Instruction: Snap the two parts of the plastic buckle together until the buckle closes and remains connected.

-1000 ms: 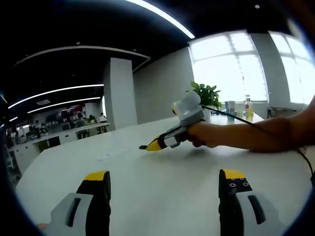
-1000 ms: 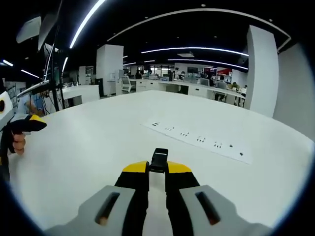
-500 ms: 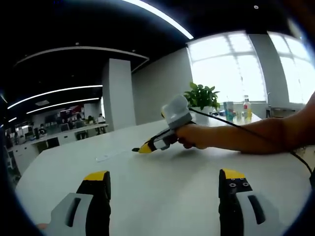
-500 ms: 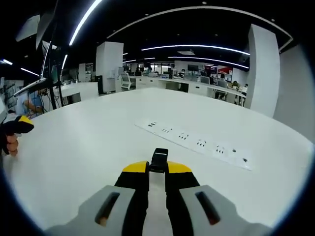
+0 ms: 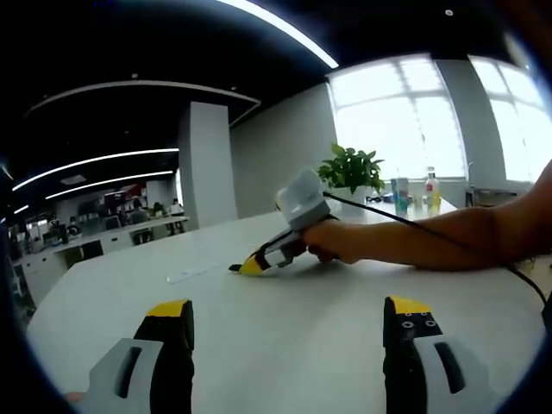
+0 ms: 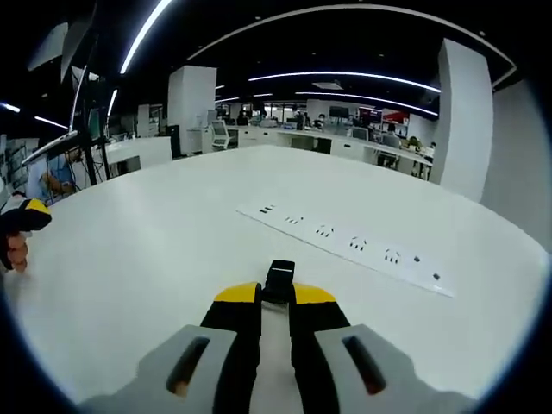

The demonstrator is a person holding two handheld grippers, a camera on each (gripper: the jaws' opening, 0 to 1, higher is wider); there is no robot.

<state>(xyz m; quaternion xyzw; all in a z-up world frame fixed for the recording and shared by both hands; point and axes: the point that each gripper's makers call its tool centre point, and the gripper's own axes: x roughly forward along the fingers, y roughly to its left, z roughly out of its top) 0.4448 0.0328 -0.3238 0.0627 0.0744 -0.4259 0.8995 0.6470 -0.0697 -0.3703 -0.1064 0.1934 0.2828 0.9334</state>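
Buckle part (image 6: 278,282), small and black, sits pinched between the yellow tips of the right gripper (image 6: 276,296), low over the white table (image 6: 172,250). In the left gripper view that same tool reaches in from the right, nose tilted down toward the tabletop, held in a person's hand (image 5: 332,242) with the forearm stretched out behind. The left gripper (image 5: 285,321) hovers with jaws spread wide, holding nothing. A power strip (image 6: 354,247) lies beyond.
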